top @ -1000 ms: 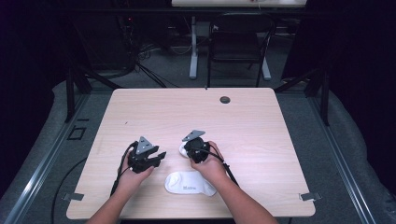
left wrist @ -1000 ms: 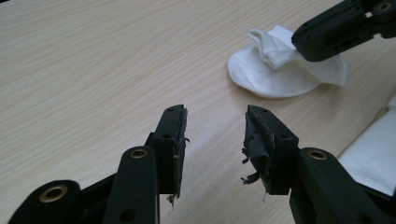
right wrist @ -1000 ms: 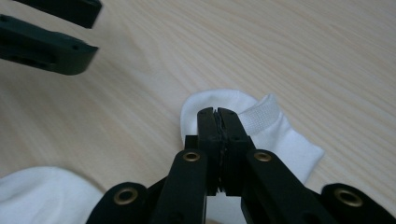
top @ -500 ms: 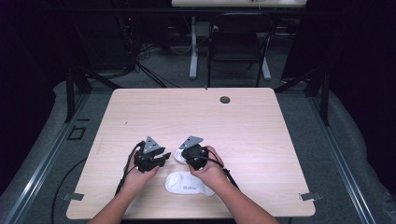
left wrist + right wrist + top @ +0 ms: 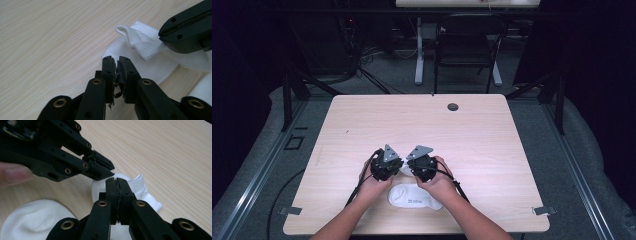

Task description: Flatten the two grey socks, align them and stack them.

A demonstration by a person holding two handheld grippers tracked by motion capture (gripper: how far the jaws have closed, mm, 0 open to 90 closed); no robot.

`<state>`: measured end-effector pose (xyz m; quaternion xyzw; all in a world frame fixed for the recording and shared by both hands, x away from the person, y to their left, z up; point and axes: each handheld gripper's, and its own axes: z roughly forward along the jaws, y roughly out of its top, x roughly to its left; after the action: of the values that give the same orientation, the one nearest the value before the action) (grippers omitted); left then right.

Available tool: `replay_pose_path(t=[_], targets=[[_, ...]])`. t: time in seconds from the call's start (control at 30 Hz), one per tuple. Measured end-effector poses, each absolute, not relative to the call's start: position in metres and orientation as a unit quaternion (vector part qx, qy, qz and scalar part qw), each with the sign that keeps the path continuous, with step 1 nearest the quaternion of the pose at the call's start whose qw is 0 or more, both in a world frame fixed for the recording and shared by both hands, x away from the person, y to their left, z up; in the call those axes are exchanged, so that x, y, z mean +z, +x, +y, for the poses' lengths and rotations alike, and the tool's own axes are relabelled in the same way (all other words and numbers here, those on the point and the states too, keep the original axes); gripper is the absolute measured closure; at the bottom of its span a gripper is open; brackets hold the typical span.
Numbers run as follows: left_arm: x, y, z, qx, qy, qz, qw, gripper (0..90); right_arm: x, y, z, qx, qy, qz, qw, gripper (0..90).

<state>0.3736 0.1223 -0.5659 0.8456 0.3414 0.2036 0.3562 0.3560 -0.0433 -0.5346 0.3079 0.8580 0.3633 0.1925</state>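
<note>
Obj: white sock, soft knit, light, limp; will drape and bunch, not slip much. Lies near front edge of worktop, roughly mid-width, betw. the two hands. Best hold, by my judgement: ribbed cuff, raised off the wood.

L gripper: fingers pressed together, nothing clearly betw. them, tips just over sock edge.

R gripper: fingers clenched at the cuff; can't tell if fabric is pinched.

Both hands low, angled inward, grippers nearly touching.

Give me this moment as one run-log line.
left gripper: shut, over sock | right gripper: shut, at sock cuff | second sock: flat, near table edge
</note>
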Motion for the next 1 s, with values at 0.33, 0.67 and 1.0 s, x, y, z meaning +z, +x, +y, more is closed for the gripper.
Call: replay_pose_path(t=[0.33,0.67,1.0], targets=[[-0.573,0.374,0.120,0.196,0.860,0.337,0.329,87.5,-0.532,0.356,-0.051,0.371,0.309,0.854,0.196,89.4],[-0.579,0.371,0.128,0.193,0.854,0.347,0.336,86.0,-0.526,0.356,-0.069,0.374,0.319,0.846,0.206,89.4],[-0.580,0.370,0.133,0.191,0.850,0.353,0.342,86.2,-0.529,0.358,-0.101,0.374,0.348,0.832,0.216,89.4]])
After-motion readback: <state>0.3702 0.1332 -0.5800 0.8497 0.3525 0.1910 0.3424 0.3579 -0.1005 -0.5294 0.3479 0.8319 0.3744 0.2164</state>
